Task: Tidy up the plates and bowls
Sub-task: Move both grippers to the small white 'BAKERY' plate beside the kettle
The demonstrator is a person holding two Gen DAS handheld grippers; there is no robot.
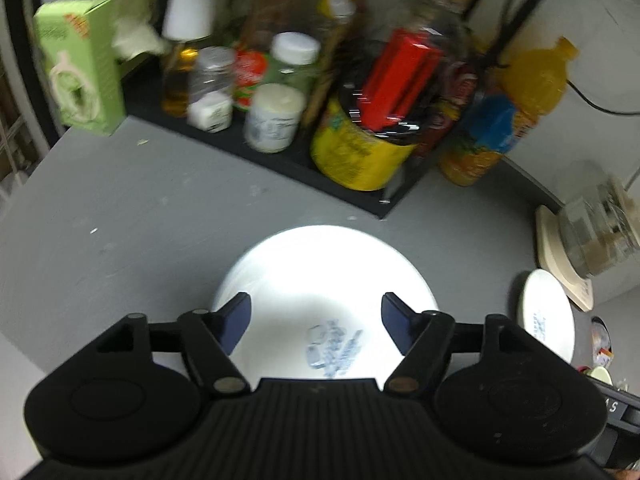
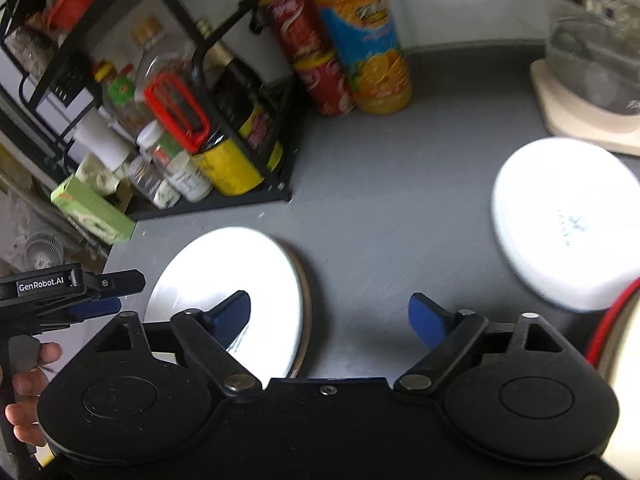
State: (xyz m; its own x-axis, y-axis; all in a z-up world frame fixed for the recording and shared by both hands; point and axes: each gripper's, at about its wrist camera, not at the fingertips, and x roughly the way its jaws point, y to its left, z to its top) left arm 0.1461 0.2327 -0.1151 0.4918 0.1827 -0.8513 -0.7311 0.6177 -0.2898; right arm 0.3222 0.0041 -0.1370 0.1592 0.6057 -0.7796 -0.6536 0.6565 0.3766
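**Two open grippers over upturned white dishes**

Our left gripper [image 1: 316, 322] hangs with its blue-padded fingers spread wide, holding nothing, over a white bowl [image 1: 324, 280] that sits upside down on the matte grey counter [image 1: 140, 220]; a blue maker's stamp shows on its glossy round base. Our right gripper [image 2: 330, 320] is likewise spread and empty above bare counter. To its right lies a second white dish [image 2: 568, 220], also inverted, blurred, with a faint blue mark. Behind stand a black wire rack [image 2: 256, 184] of jars and a ribbed orange juice bottle [image 2: 368, 40].
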